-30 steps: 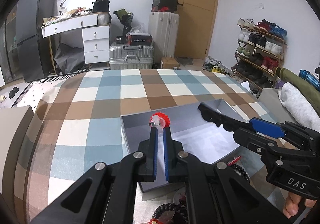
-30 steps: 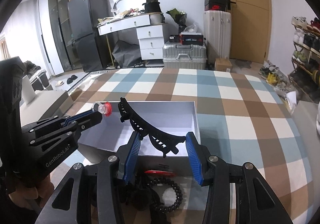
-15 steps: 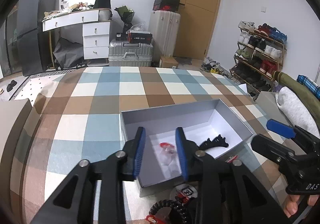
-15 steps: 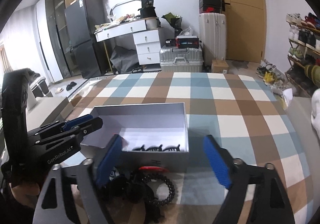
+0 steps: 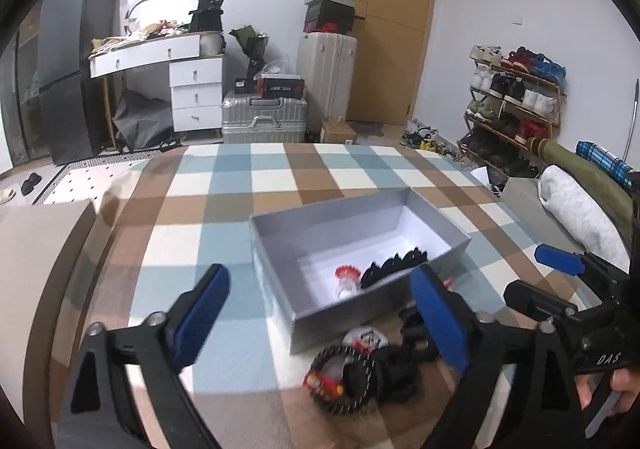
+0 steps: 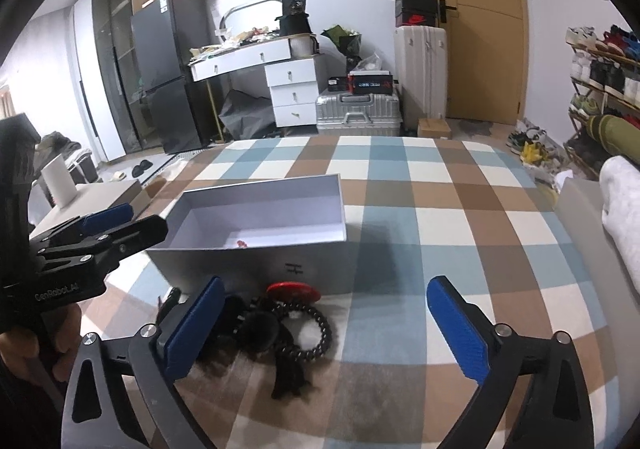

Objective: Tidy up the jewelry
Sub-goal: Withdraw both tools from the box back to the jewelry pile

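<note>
One grey box [image 5: 384,305] on one checked tabletop [image 5: 224,185]. Inside it, two pieces: one black claw clip [image 5: 394,264] and one small red-topped trinket [image 5: 346,276]. In front of the box, one black beaded bracelet [image 6: 310,333], one red oval piece [image 6: 294,292], one round white piece [image 5: 366,337] and a dark heap of further pieces, too tangled for a count. Two tongs: left [image 5: 320,313] and right [image 6: 320,329], each with two blue pads. Two suitcases [image 5: 264,120] at the far wall.

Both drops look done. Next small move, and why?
Probably lower the right hand-held gripper onto the black beaded bracelet. Both grippers have just been opening and hold nothing; the black hair claw and red-topped piece lie in the grey box, with the pile outside.
</note>
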### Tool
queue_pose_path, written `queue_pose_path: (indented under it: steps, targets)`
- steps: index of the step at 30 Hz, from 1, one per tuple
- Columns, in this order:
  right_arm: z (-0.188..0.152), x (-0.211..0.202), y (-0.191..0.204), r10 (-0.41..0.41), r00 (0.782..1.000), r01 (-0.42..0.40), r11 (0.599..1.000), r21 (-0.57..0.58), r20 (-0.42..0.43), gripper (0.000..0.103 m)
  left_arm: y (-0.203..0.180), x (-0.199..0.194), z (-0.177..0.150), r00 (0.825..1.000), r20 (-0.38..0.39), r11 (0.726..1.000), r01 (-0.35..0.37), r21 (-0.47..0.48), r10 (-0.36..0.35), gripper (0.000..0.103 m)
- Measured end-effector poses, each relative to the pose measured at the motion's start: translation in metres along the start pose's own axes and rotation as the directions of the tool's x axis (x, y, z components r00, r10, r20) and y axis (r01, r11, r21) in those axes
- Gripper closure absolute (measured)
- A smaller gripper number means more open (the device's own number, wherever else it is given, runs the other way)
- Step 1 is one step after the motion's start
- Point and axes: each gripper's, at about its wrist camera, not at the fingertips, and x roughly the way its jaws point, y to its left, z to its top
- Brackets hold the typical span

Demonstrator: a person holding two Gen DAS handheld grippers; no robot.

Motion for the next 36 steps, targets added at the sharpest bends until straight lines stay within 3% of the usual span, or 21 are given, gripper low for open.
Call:
queue_pose_path:
  steps: [1,20,36]
  targets:
    - [-0.002,-0.002,0.0,0.009,1.0,-0.009,1.0,-0.002,-0.003,0.0,0.001,-0.002,-0.002,1.0,-0.007,1.0,-0.008,-0.008,0.008,0.001]
    - [-0.025,0.005,0.006,-0.003,0.995,-0.004,0.998,-0.064,-0.1,0.0,0.005,-0.018,-0.029,0.997,-0.044,0.998,-0.062,-0.01,0.061,0.001]
    - [-0.044,0.036,0.006,-0.057,0.965,0.036,0.996,-0.084,-0.258,0.0,0.014,-0.017,-0.043,0.994,-0.086,0.997,-0.071,-0.016,0.069,0.001]
